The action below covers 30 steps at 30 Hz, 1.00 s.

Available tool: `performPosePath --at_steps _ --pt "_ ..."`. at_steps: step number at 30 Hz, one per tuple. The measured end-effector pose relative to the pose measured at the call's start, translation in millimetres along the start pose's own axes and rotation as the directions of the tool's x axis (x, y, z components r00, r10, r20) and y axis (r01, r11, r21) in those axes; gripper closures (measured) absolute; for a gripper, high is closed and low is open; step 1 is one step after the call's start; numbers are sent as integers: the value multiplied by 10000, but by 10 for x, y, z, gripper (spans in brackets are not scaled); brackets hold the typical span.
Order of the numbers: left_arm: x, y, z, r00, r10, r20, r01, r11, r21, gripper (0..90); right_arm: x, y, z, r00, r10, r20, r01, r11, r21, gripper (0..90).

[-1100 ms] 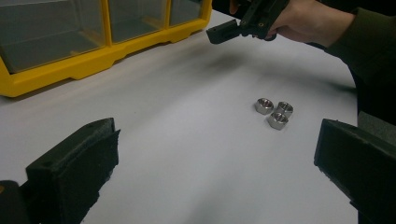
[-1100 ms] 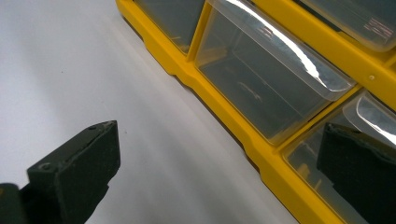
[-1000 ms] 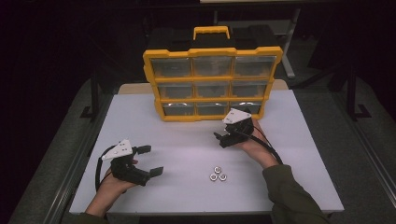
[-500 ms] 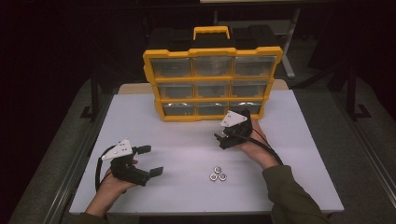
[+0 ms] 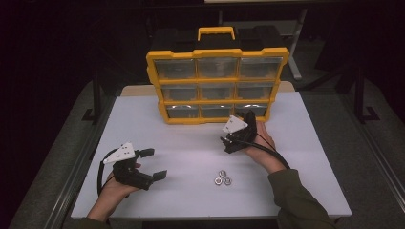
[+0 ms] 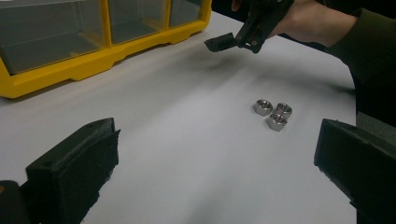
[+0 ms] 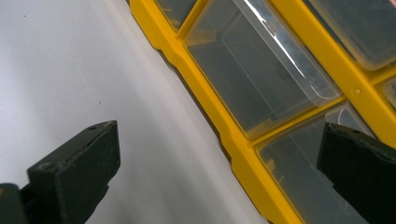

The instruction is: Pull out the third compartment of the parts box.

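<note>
On the left of the high view I see my left gripper (image 5: pixel 154 163) low over the white tabletop (image 5: pixel 191 143), near its front edge, with the grey plate on top and the cable looping back toward the hand. Its fingers (image 6: pixel 74 170) stand wide apart and hold nothing; in the left gripper view bare tabletop lies between them.

Moving right, 3 nuts (image 5: pixel 222 178) lie on the tabletop in a tight cluster, touching one another, between my 2 grippers and closer to the front edge than the organizer. In the left gripper view the nuts (image 6: pixel 273 112) sit ahead of the fingers and to the right, well apart from them.

Behind them, an organizer (image 5: pixel 217 86) stands upright at the back of the tabletop, yellow-framed, with 3 rows of 3 clear drawers and a handle on top.

Further right, my right gripper (image 5: pixel 230 140) hovers just in front of the organizer's bottom row, near its right end, with the hand wrapped around it and a dark green sleeve (image 5: pixel 296 200) trailing toward the front right corner. Its fingers (image 7: pixel 77 161) are also spread wide and grip nothing. In the right gripper view they look at the organizer's yellow bottom edge (image 7: pixel 224 140) and 2 clear drawers (image 7: pixel 261 79) close up, seen tilted. The nuts lie near this gripper, toward the front edge from it, not touching it.
</note>
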<state>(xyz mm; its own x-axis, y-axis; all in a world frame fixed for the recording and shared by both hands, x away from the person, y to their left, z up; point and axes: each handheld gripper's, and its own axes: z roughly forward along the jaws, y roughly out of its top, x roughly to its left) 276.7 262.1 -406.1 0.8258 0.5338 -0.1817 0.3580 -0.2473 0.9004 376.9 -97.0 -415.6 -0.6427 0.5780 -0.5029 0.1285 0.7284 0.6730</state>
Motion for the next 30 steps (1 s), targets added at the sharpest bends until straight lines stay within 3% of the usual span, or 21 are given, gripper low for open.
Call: performPosePath --at_steps 5,20,24,30 --pt "3 1 -2 10000 41 4 -41 10000 26 0 26 23 -6 9964 -772 341 767 9970 140 0" --pt "4 5 -6 10000 53 19 -53 10000 17 0 82 46 -18 9867 -1407 811 1383 9898 344 0" --pt "7 4 -1 9999 105 37 -105 9999 23 0 106 51 -27 9780 -1819 1024 1794 9832 332 0" --pt "1 3 -5 10000 74 31 -74 10000 34 0 146 57 -26 9545 -2652 1367 2596 9640 570 0"
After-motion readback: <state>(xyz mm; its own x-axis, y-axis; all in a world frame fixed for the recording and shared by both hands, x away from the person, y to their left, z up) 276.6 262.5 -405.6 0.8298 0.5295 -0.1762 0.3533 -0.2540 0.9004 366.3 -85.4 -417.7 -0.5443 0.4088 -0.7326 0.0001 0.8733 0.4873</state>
